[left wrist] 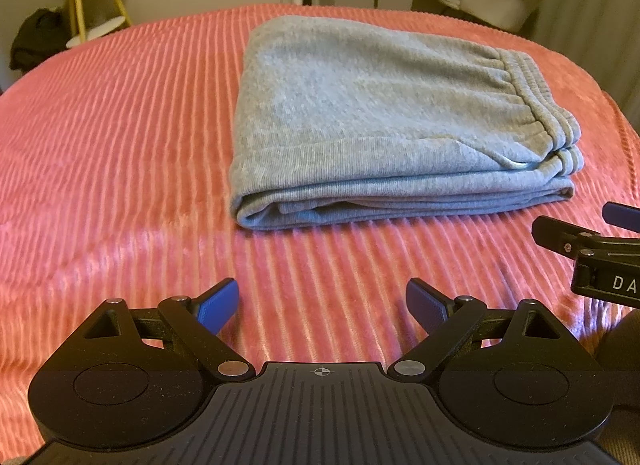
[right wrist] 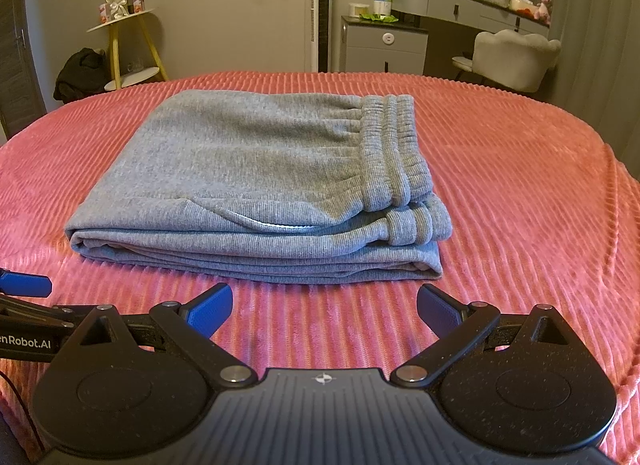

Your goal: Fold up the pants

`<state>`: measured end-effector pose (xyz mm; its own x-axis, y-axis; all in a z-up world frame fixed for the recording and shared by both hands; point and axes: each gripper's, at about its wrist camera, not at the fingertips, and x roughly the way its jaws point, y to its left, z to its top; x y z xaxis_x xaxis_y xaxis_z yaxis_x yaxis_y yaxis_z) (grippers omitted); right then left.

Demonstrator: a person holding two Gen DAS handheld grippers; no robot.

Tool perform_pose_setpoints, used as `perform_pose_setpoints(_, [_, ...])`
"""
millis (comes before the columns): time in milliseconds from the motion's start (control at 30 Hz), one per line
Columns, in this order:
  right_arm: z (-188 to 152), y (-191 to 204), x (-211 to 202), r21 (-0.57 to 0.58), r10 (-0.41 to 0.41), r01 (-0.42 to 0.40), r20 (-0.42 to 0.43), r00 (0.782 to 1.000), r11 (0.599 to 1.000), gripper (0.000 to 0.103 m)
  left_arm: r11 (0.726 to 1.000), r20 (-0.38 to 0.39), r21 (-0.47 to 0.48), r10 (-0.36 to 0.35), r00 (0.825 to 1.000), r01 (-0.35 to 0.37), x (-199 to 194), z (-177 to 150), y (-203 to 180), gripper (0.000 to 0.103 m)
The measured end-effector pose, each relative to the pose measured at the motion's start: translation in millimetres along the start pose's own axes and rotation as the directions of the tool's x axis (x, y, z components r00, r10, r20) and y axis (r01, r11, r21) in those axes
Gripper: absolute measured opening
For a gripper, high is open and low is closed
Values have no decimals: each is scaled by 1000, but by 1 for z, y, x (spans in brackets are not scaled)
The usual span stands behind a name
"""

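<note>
Both the left gripper (left wrist: 322, 307) and right gripper (right wrist: 325, 307) are hovering spread apart, just short of folded grey pants (right wrist: 260, 181) lying crosswise on the bed (right wrist: 520, 205).

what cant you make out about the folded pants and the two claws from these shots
- Grey pants: the legs and cuffs are tucked inside the fold in both views, so their evenness is hidden.
- Underside of the pants: pressed against the pink bedspread.
- Right claw in the left wrist view: cut off by the right edge.
- Left claw in the right wrist view: cut off by the left edge.
</note>
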<state>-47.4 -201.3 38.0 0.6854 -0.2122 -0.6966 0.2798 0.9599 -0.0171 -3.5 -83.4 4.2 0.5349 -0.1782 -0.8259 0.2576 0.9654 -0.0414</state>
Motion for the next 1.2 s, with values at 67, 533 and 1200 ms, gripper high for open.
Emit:
perform_pose_setpoints(67, [0, 0, 0, 1, 2, -2, 0, 1000, 1000, 99, 1000, 1, -1, -2, 1000, 2, 0, 0, 0, 94])
perform_pose_setpoints(533, [0, 0, 0, 4, 3, -3, -1, 1000, 1000, 99, 1000, 3, 2, -4, 1000, 4, 0, 0, 0, 94])
perform_pose_setpoints(1200, [0, 1, 0, 3, 3, -3, -1, 1000, 1000, 99, 1000, 17, -11, -20, 1000, 20, -2, 0, 2, 94])
